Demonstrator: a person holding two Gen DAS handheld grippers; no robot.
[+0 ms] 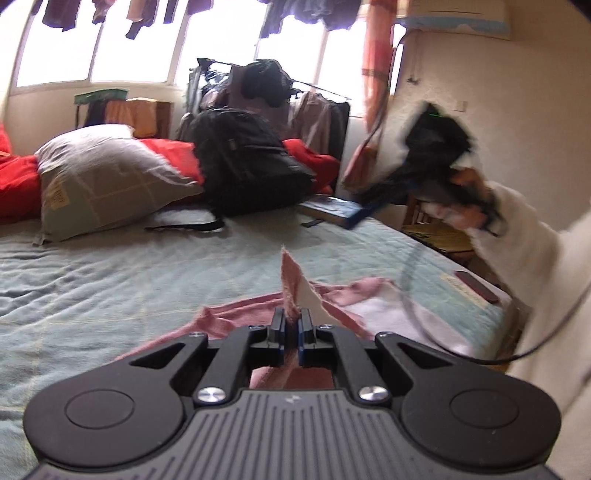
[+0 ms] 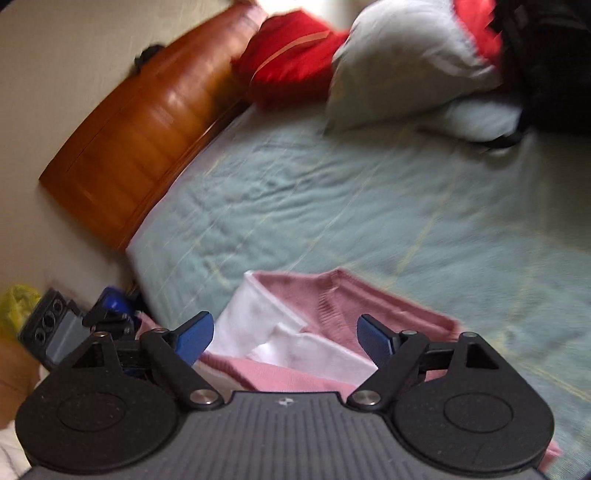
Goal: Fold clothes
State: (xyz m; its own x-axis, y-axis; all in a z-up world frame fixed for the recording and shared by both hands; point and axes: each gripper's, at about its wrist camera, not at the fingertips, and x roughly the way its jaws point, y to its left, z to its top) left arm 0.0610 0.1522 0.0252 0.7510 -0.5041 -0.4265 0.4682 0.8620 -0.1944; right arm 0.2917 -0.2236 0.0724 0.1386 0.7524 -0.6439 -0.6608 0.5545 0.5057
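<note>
A pale green quilted bed fills the room under bright windows hung with dark clothes. The left gripper has its fingers clenched on a raised fold of the pink knitted sweater with white lining, which lies on the bed just beyond them. The right gripper hangs released above the sweater. Farther beyond the fingers sit a grey pillow, red bedding and a black backpack; left of the right fingers stands a wooden headboard.
</note>
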